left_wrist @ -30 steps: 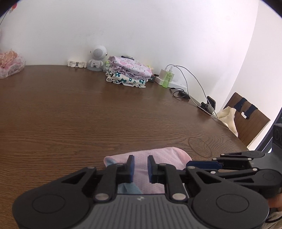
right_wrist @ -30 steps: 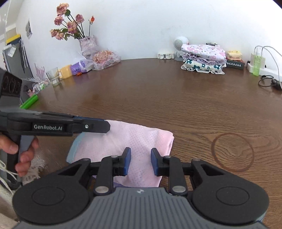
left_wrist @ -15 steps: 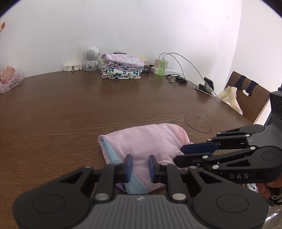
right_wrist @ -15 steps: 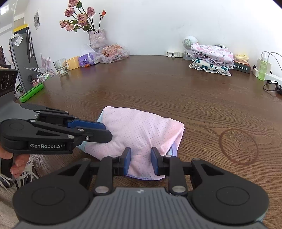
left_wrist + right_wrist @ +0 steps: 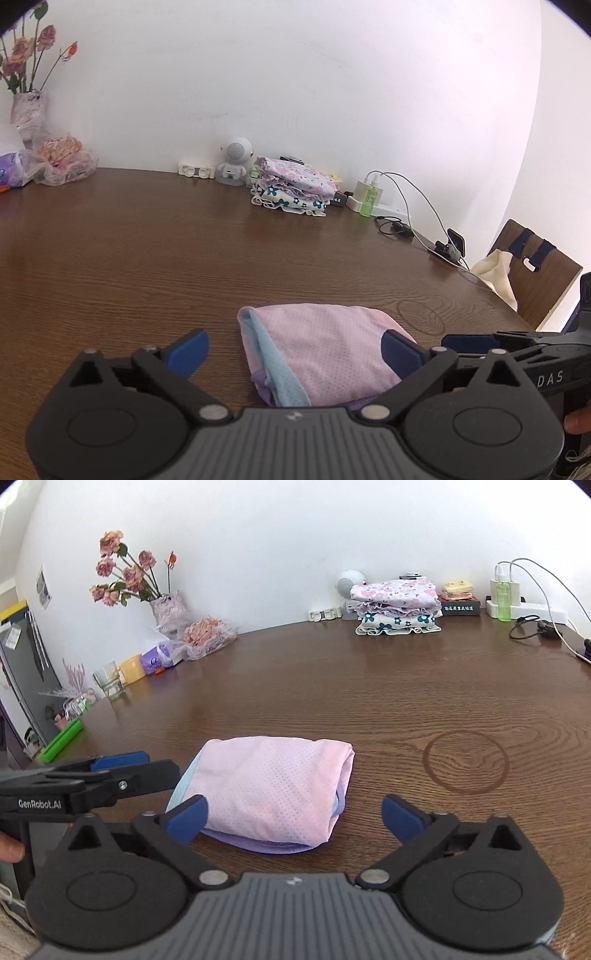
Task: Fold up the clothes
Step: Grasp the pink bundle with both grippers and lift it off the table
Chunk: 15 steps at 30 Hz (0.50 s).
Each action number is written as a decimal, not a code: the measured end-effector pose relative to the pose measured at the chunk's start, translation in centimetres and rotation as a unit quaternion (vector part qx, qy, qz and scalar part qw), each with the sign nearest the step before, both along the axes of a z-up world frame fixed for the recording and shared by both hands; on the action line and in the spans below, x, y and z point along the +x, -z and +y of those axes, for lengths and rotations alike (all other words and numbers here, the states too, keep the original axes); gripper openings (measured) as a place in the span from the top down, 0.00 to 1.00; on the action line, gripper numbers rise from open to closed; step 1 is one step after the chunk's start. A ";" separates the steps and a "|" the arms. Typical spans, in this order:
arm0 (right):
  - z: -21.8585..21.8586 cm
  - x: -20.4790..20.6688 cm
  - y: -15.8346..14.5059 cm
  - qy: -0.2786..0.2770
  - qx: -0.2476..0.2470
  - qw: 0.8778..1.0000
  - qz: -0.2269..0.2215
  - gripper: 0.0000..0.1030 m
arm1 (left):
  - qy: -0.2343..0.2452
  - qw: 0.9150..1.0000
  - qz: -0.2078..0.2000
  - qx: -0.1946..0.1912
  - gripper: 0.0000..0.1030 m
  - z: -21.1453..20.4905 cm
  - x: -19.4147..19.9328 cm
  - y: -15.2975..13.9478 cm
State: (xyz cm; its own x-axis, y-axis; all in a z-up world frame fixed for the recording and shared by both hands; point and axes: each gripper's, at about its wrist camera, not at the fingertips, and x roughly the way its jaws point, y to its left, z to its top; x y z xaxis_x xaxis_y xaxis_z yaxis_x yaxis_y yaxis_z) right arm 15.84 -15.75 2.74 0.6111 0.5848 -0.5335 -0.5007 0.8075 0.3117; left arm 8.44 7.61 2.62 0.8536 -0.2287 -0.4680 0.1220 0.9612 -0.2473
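Both grippers hover low over the folded pink garment (image 5: 273,786), gripping nothing. Left gripper (image 5: 293,349) and right gripper (image 5: 293,814) have fingers spread wide at frame bottom.

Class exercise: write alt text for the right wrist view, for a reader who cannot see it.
A folded pink garment lies on a brown wooden table, just beyond the open right gripper. The left gripper reaches in from the left; folded floral clothes are stacked by the wall.

left wrist: low, near table (image 5: 147,251) | right wrist: same | shared: folded cloth (image 5: 325,347)
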 end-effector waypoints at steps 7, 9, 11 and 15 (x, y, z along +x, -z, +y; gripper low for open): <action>-2.9 0.8 0.5 0.027 0.112 0.991 0.061 0.00 | -0.006 0.999 0.031 -0.020 0.00 0.5 1.1 0.3; -2.7 0.9 0.5 0.030 0.108 0.992 0.063 0.00 | -0.008 0.999 0.040 -0.025 0.00 0.6 1.4 0.4; -2.5 0.9 0.5 0.032 0.094 0.993 0.061 0.00 | -0.010 0.998 0.049 -0.031 0.00 0.7 1.7 0.5; -1.8 1.9 0.9 0.020 0.075 0.994 0.080 0.00 | -0.013 0.997 0.067 -0.042 0.02 1.0 2.4 0.7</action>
